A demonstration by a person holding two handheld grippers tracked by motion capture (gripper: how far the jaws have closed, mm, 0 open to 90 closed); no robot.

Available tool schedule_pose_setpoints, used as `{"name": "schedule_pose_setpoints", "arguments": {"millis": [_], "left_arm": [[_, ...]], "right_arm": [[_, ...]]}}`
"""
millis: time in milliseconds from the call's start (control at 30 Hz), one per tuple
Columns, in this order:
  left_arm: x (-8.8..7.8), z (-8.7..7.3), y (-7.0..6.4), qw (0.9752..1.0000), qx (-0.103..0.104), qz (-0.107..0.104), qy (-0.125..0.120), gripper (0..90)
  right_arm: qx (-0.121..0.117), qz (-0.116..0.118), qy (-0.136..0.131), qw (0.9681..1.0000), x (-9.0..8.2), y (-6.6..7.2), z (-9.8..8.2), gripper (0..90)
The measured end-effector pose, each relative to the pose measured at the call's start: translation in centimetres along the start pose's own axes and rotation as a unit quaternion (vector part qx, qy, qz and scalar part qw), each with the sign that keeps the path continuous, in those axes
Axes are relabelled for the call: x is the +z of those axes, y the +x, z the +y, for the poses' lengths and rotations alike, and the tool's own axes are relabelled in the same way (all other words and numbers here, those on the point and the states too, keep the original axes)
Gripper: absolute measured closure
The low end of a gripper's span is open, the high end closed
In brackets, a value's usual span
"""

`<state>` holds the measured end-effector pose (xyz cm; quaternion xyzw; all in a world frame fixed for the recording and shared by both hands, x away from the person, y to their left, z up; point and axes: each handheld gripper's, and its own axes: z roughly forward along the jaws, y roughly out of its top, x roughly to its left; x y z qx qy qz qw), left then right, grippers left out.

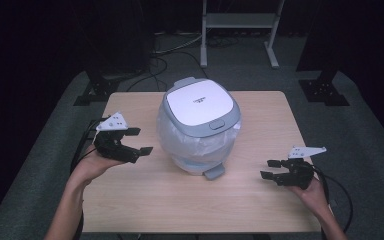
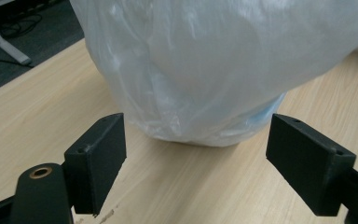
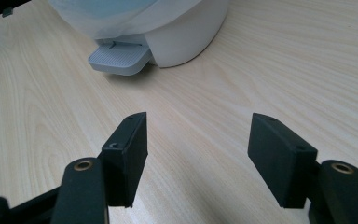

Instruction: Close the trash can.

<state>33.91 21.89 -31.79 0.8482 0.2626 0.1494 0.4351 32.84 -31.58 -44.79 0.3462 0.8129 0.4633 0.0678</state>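
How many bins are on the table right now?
1. The pedal bin stands mid-table between the left gripper and the right gripper, lid shut, its bag hanging over the sides. Anything behind it would be hidden.

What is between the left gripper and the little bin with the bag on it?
Nothing visible. The left gripper is open and points at the plastic bag that hangs over the pedal bin, with bare wooden table between them. The gripper does not touch the bag.
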Motion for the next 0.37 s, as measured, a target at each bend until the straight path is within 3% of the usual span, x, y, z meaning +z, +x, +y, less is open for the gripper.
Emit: {"name": "schedule_pose_setpoints", "arguments": {"millis": [367], "left_arm": [[0.7,-2.8,-0.3,0.9998,-0.018,0.003,0.006,18.2]], "right_arm": [[-0.001,-0.002,0.0,1.0,-0.1,0.2,0.0,36.5]]}}
